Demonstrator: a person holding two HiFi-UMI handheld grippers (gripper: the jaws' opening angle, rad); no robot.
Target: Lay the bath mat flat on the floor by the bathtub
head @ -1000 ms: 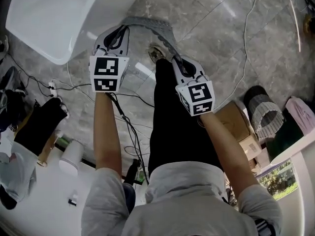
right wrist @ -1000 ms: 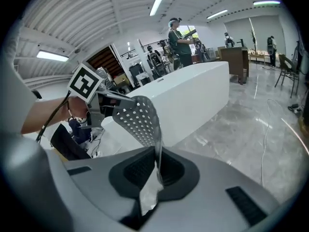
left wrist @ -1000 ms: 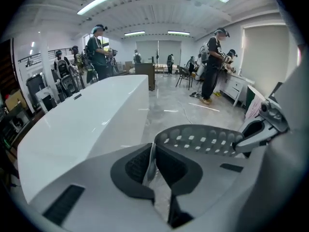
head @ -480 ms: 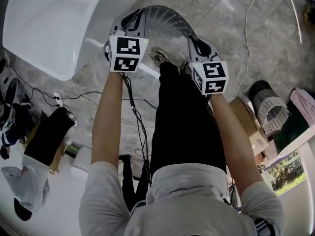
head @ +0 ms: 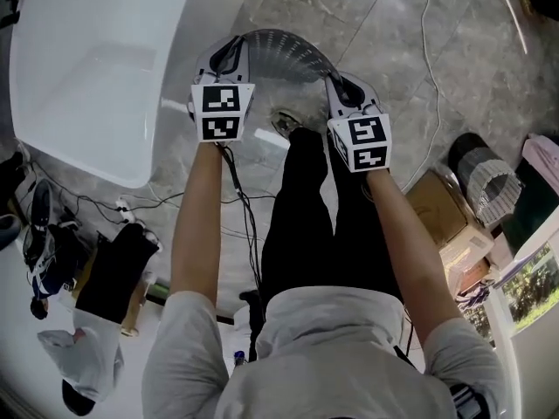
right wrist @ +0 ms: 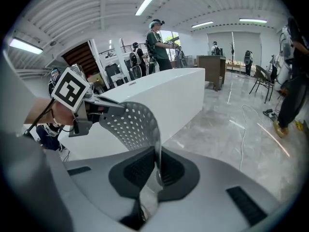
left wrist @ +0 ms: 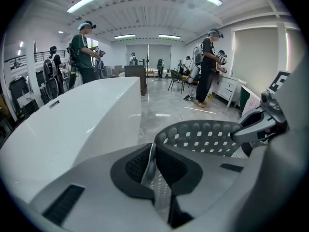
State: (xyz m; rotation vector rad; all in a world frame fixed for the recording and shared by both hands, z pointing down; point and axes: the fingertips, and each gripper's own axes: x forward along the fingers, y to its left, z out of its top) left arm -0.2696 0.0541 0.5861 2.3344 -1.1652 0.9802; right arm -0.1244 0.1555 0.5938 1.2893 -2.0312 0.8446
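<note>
Head view: a person stands with both arms stretched forward and down. The left gripper (head: 231, 55) and the right gripper (head: 342, 87) each pinch one end of the grey perforated bath mat (head: 284, 44). The mat arches up between them, clear of the grey marbled floor (head: 410, 85), and hangs just beside the long side of the white bathtub (head: 87, 77). One shoe (head: 284, 122) shows under the arch. Black cables (head: 240, 203) trail on the tiles below the left arm. A cardboard box (head: 432, 209) and a mesh basket (head: 482, 190) sit off to the right, well apart from the mat. Left gripper view: the jaws are almost together, clamped on the mat's thin edge. The sheet comes up from between the pads and curves right to the other gripper at the frame's edge. The tub wall fills the left side, and several people (left wrist: 208, 62) stand farther back in the room. Right gripper view: same story, with the jaws drawn nearly closed on the mat's edge. The mat rises from between the pads and bends left to the left gripper. The tub lies behind it, and a white cable (right wrist: 251, 117) lies on the floor at right.
</note>
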